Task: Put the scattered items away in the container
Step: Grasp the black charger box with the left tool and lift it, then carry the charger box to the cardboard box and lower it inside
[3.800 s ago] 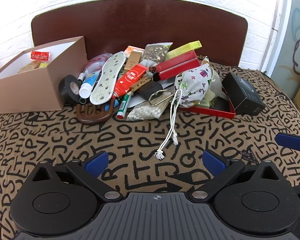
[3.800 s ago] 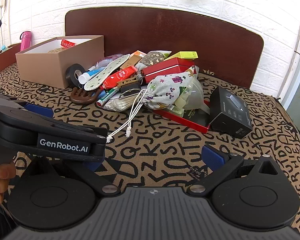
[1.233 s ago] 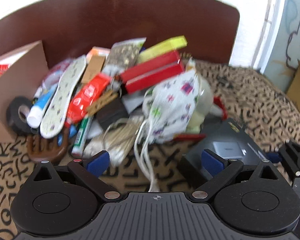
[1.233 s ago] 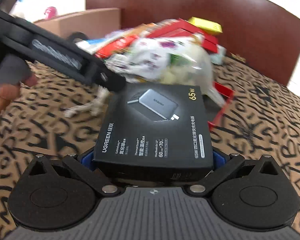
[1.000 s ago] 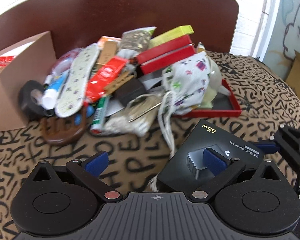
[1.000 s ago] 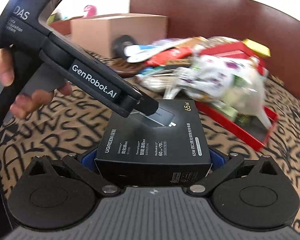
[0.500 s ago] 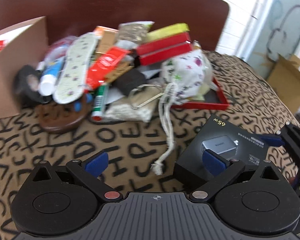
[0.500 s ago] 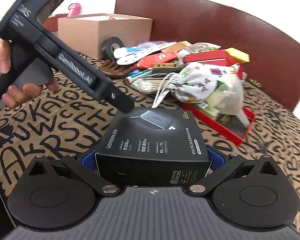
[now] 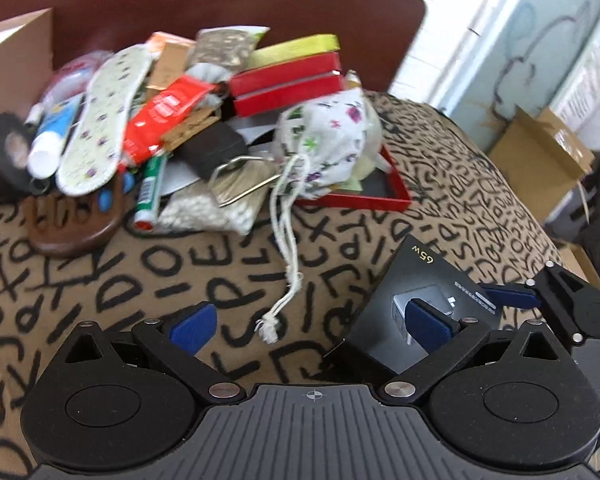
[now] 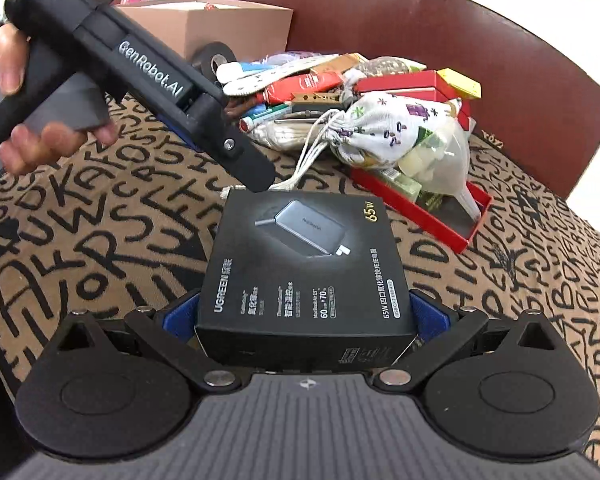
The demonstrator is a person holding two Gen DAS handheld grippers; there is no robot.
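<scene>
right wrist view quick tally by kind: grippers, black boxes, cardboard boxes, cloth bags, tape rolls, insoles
grippers: 2 (left gripper, right gripper)
black charger box: 1
cardboard box: 1
drawstring bag: 1
tape roll: 1
insole: 1
total: 7

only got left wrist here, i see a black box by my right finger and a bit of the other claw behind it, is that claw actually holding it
Observer: Yes. In the right wrist view the right claw is shut on the black charger box, with a blue pad against each side.
Operator: ok and where's the container from there, i only get a corner of it
Observer: The cardboard box stands at the far left beyond the pile, its top open, with the black tape roll in front of it.
</scene>
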